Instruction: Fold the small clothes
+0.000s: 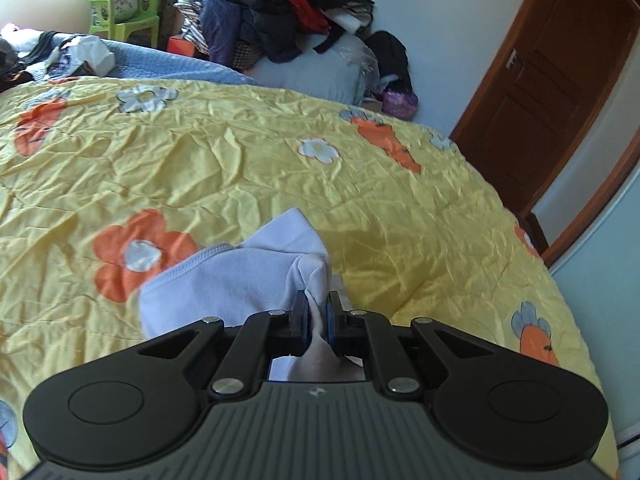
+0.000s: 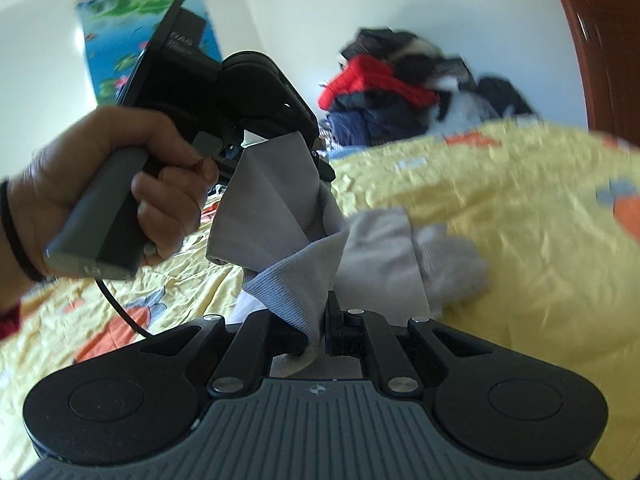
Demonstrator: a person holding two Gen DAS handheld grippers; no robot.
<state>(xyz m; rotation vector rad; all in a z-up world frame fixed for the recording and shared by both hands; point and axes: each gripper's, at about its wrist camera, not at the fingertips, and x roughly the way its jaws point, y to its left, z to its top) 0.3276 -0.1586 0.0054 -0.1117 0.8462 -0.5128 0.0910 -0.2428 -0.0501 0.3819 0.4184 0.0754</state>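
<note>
I am working over a bed in a bedroom, its yellow quilt (image 1: 248, 168) printed with orange flowers and carrots and creased all over; a green chair (image 1: 120, 16) stands behind the far left corner, a heap of dark and red clothes (image 1: 280, 12) rises beyond the far edge, and a brown door (image 1: 560, 80) closes the right side. On the left of the right wrist view the person's left hand (image 2: 112, 184) holds the left gripper (image 1: 318, 312), whose jaws are pinched tight on a bunched corner of the pale grey garment (image 1: 240, 276). To the right of it my right gripper (image 2: 320, 328) is likewise clamped on a ribbed hem of the same cloth. The garment hangs slack between the two grips, and its free end trails down onto the quilt near the near edge, towards the right. As I judge it, the fold is hardly begun: the piece is lifted and crumpled, not yet spread flat, and no neat fold shows, so laying out, folding and setting aside are all left. My count: one garment in hand, two grippers, one hand in view, one chair, one door, one clothes heap; I see no finished folded pieces on the quilt.
</note>
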